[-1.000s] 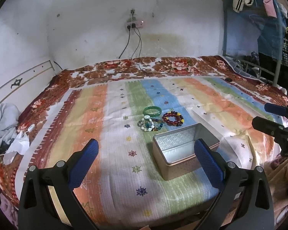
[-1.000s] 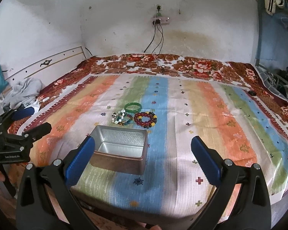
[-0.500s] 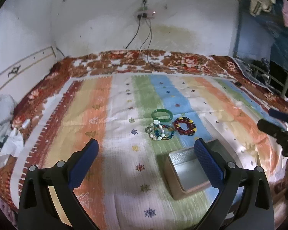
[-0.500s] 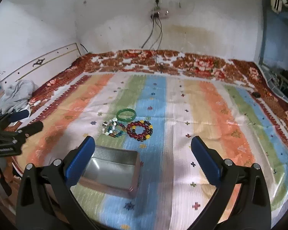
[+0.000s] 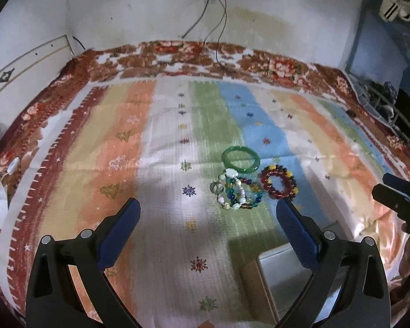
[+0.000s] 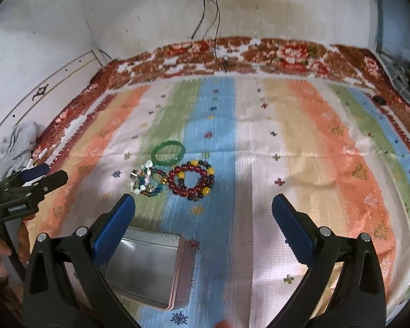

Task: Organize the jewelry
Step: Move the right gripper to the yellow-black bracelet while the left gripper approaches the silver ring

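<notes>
Both the left gripper (image 5: 207, 213) and the right gripper (image 6: 203, 209) hang spread wide and empty above the bed (image 6: 328, 142), the open metal tin (image 6: 147, 268) nearest, then the mixed-bead bracelets (image 6: 146, 181) beside the red bead bracelet (image 6: 192, 181), the green bangle (image 6: 168, 153) farthest.

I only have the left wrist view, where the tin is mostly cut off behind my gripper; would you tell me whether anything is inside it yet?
Observer: The right wrist view shows the metal tin open and empty.
Operator: Thanks. Is the red bracelet one strand or two?
Observer: There, the red beaded bracelet looks coiled double, with yellow beads spaced around it.
Operator: Is the right gripper holding anything?
Observer: No; the right gripper is open, hovering nearer than the jewelry, the green bangle lying beyond.
</notes>
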Demonstrator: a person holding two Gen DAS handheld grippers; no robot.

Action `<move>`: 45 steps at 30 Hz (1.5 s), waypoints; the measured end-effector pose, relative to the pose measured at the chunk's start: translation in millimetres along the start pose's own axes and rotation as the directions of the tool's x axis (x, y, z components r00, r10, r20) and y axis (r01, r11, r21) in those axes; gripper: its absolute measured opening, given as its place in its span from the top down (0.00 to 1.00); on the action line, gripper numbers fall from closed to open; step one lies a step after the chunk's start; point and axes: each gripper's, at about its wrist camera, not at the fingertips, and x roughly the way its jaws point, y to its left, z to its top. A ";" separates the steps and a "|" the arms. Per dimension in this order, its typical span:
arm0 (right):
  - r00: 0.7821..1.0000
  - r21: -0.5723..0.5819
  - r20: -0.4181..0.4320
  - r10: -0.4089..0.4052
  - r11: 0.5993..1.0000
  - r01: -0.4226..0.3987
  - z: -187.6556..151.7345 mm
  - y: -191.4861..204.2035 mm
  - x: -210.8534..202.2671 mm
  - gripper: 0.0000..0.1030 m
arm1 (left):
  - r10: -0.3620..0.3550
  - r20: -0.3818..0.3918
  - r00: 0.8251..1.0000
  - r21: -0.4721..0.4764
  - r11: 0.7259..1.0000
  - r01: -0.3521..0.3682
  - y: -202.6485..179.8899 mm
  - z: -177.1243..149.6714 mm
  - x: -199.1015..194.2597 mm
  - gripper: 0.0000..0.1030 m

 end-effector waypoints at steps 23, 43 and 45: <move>0.945 0.229 -0.269 0.184 0.966 -0.123 19.3 -23.9 109.8 0.17 | -0.046 -0.246 0.968 -0.036 0.999 0.038 3.6 16.8 105.7 0.35; 0.892 0.374 -0.360 0.273 0.918 -0.130 17.2 -44.1 174.6 0.47 | -0.118 -0.344 0.931 -0.066 0.993 0.101 4.2 20.3 162.5 0.66; 0.892 0.388 -0.356 0.278 0.912 -0.129 17.4 -47.1 176.6 0.54 | -0.109 -0.342 0.933 -0.058 0.994 0.095 4.7 19.4 162.4 0.69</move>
